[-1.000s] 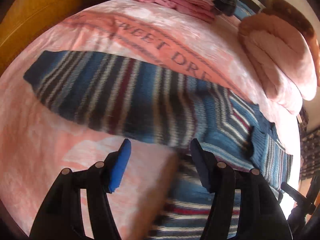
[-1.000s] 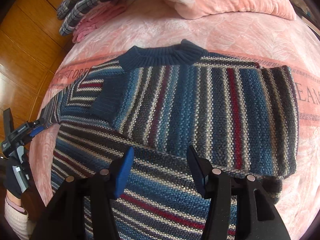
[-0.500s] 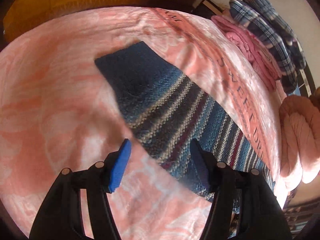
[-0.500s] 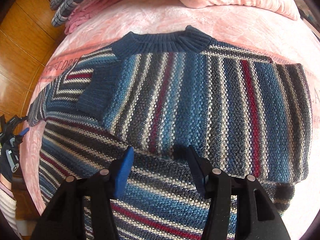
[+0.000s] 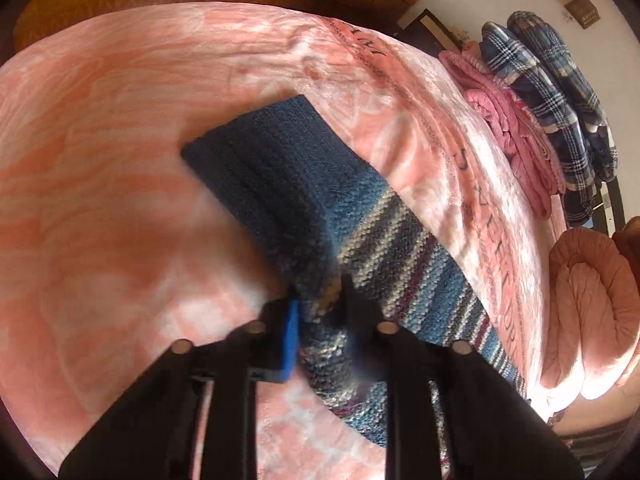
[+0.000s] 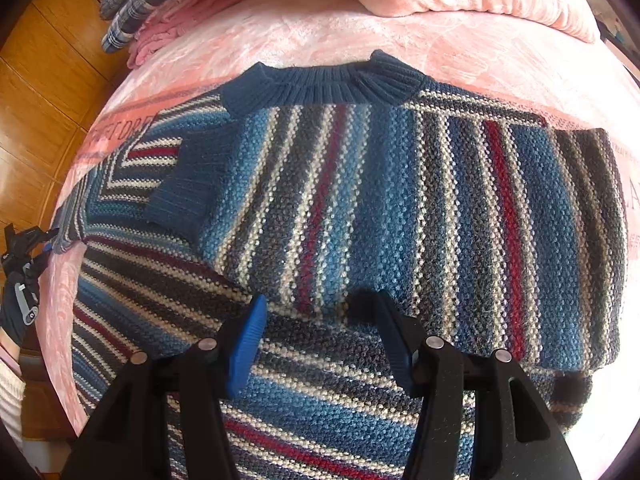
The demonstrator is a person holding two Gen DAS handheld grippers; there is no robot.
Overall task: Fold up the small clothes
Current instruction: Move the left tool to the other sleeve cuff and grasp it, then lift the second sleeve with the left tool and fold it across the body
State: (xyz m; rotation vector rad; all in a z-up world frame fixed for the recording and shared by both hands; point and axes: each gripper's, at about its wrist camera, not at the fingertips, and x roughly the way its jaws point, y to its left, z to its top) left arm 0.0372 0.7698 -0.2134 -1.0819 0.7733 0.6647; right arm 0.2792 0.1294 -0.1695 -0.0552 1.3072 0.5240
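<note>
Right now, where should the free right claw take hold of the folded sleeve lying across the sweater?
Probably at the sleeve's near edge, coming from the front. That edge lies raised across the sweater, directly between the open right claw fingers. The plain blue cuff lies further left.

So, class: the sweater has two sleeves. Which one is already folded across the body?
The right sleeve, lying flat over the striped sweater's chest with its cuff near the collar. The left sleeve stretches out across the pink blanket, pinched by the left gripper.
</note>
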